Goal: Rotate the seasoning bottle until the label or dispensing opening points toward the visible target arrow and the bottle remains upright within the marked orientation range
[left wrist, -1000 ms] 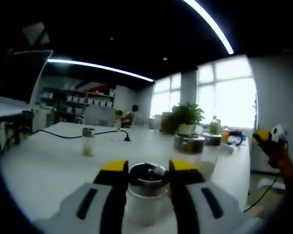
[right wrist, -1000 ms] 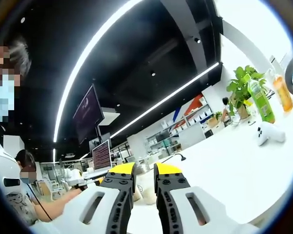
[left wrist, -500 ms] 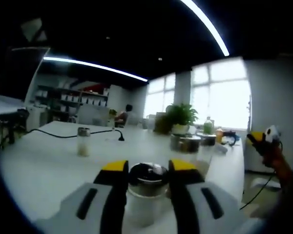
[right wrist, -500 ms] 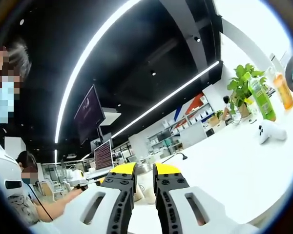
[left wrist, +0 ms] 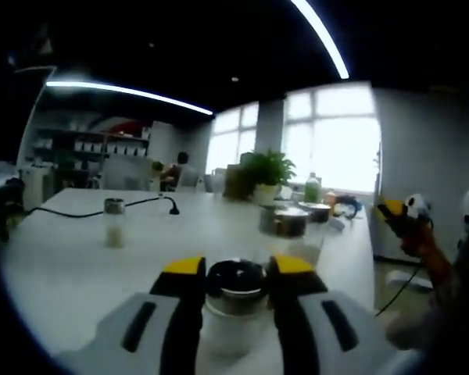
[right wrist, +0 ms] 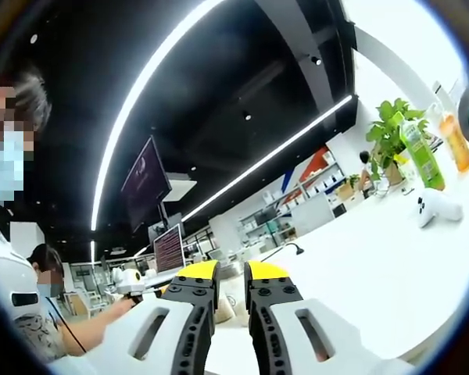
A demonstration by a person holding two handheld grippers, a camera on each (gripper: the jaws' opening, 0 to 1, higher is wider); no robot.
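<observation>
In the left gripper view, my left gripper point(left wrist: 236, 269) is shut on the seasoning bottle point(left wrist: 234, 291), a pale bottle with a round metal lid. The bottle stands upright between the yellow-tipped jaws, just above the white table point(left wrist: 70, 266). My right gripper point(left wrist: 400, 212) comes in from the right edge, held up in a person's hand away from the bottle. In the right gripper view, my right gripper point(right wrist: 230, 275) has its jaws drawn close with nothing between them, above the white table point(right wrist: 375, 266).
A second small shaker point(left wrist: 113, 223) stands at the left, with a black cable behind it. A metal-lidded jar point(left wrist: 283, 222), a potted plant point(left wrist: 259, 169) and a green bottle point(left wrist: 311, 187) stand further back. The right gripper view has a green bottle point(right wrist: 419, 156), an orange bottle point(right wrist: 458, 144) and a white controller point(right wrist: 441, 208).
The left gripper view has swung, so the shaker, plant and jar sit further left in the picture; the bottle stays clamped. The right gripper view is almost unchanged.
</observation>
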